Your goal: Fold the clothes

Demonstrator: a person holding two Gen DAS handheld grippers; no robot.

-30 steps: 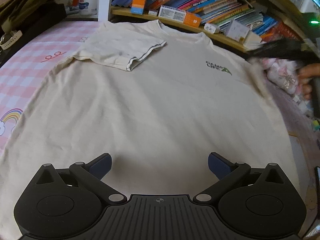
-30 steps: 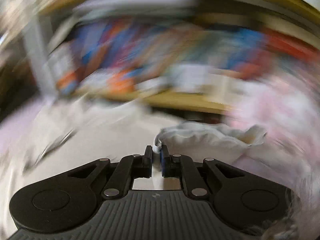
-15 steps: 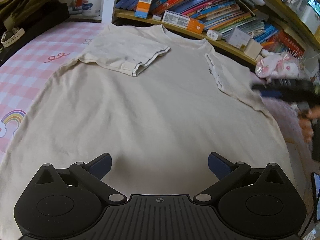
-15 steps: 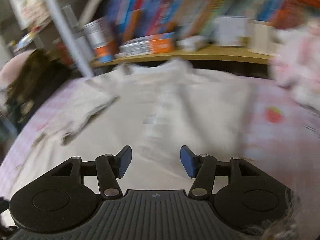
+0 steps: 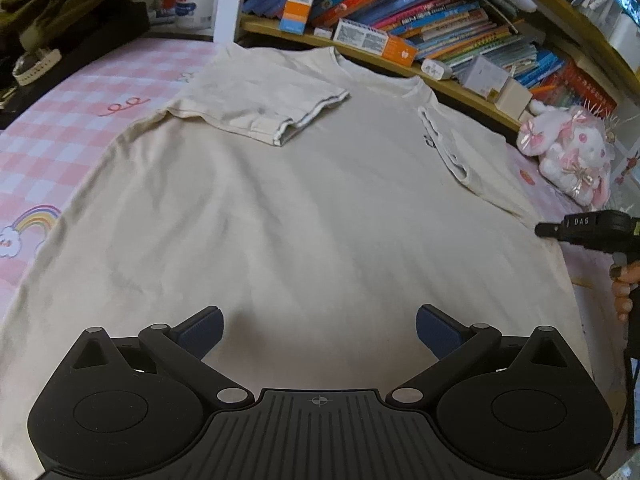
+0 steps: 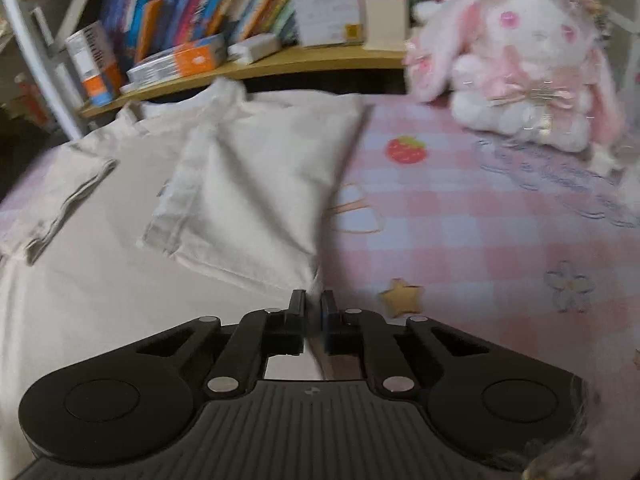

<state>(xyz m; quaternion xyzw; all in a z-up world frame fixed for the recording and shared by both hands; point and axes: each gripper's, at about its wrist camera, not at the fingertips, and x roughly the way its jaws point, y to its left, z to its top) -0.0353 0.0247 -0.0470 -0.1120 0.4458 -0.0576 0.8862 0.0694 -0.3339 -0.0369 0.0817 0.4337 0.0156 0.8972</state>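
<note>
A cream T-shirt (image 5: 304,208) lies flat on a pink checked bed sheet (image 5: 60,128), collar towards the bookshelf. Its left sleeve (image 5: 264,108) and right sleeve (image 5: 476,152) are both folded inward onto the body. My left gripper (image 5: 319,326) is open and empty, low over the shirt's lower middle. My right gripper (image 6: 313,300) has its jaws nearly together at the shirt's right side edge (image 6: 316,276), just below the folded sleeve (image 6: 256,184); whether cloth is pinched between them is unclear. It also shows in the left wrist view (image 5: 588,230) at the shirt's right edge.
A wooden bookshelf (image 5: 400,60) packed with books runs along the far side. A pink and white plush rabbit (image 6: 528,60) sits on the sheet at the far right. Dark clothing (image 5: 68,8) and a watch (image 5: 36,66) lie at the far left.
The right gripper laid the right sleeve inward over the chest logo, opened, pulled back down the shirt's right edge, and its jaws have come together there. The left gripper has stayed still and open.
</note>
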